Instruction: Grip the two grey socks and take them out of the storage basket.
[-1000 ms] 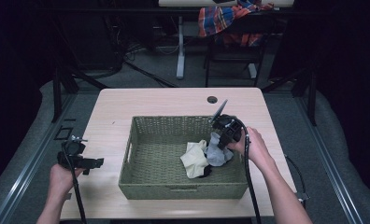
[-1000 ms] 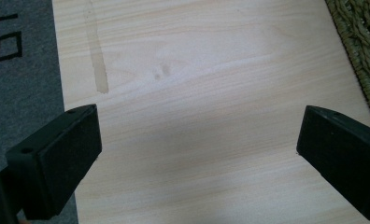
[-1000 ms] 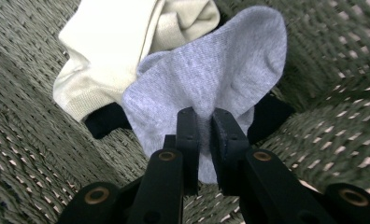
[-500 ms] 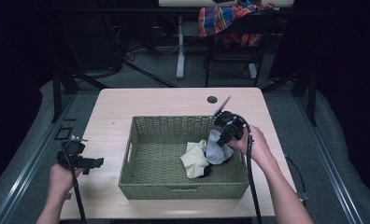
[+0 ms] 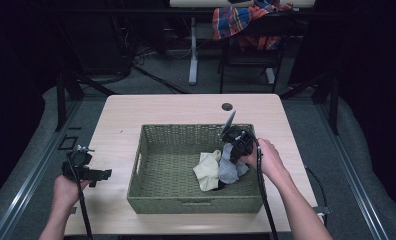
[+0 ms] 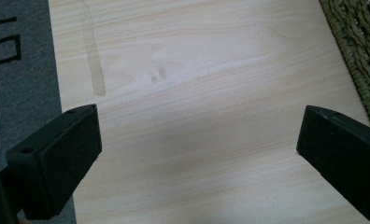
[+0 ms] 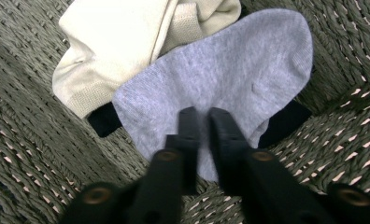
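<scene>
Black sock (image 7: 286, 122) mostly hidden beneath grey sock (image 7: 230, 79), either side of the right gripper (image 7: 202, 122); cream sock (image 7: 122, 42) cut off beyond it.

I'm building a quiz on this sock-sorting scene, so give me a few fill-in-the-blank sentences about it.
1. The socks lie inside a woven green ____ on the table.
2. The right gripper has pinched the ____ sock, its jaws having just been closing.
3. Beside that sock lies a ____ sock.
4. The left gripper hovers over bare table with its jaws ____.

Missing words: basket; grey; cream; open
</scene>
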`<state>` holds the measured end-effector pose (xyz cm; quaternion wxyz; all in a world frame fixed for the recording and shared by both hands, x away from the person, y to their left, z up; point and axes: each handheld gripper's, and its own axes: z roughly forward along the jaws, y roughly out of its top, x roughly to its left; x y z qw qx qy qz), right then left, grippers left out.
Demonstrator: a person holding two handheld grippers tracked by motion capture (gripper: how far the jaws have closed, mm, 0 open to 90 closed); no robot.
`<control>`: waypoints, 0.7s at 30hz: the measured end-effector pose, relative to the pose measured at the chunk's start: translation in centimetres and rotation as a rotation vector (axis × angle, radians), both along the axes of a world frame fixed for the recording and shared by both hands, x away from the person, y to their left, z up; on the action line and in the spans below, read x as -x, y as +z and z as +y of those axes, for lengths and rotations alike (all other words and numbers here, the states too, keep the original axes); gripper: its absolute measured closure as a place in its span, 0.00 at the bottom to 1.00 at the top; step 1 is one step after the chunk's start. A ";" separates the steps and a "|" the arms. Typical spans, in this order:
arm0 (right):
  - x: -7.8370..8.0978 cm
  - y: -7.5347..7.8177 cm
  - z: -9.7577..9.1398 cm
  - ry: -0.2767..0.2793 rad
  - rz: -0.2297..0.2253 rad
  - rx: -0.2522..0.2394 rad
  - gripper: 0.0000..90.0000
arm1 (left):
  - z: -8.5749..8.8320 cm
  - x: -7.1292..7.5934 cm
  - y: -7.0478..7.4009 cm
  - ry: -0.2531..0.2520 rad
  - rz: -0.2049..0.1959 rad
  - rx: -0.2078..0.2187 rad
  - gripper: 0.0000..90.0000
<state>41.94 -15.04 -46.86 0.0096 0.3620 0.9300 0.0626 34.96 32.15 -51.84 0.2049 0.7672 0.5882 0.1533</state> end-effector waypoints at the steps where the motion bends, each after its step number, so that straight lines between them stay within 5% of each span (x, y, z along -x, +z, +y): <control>1: 0.1 0.2 -0.1 0.004 -0.006 0.007 1.00 | 0.0 0.0 0.1 -0.001 0.007 0.002 0.00; 5: -0.1 0.5 -0.2 0.000 -0.001 0.003 1.00 | -0.2 -0.1 -0.1 -0.003 0.004 0.000 0.00; 6: 0.0 0.3 -0.2 -0.004 0.002 -0.019 0.87 | -0.2 -0.1 0.0 -0.006 0.002 0.000 0.00; 11: 0.1 0.0 0.5 0.006 0.009 0.002 0.77 | -0.5 -0.2 0.0 -0.009 0.004 -0.003 0.00; 16: 0.2 -0.3 0.5 -0.008 -0.005 0.029 0.98 | -0.6 -0.2 0.1 -0.009 -0.003 -0.004 0.00; 21: 0.4 0.0 0.3 -0.006 -0.019 0.022 1.00 | -0.6 -0.3 0.0 -0.010 0.005 -0.002 0.00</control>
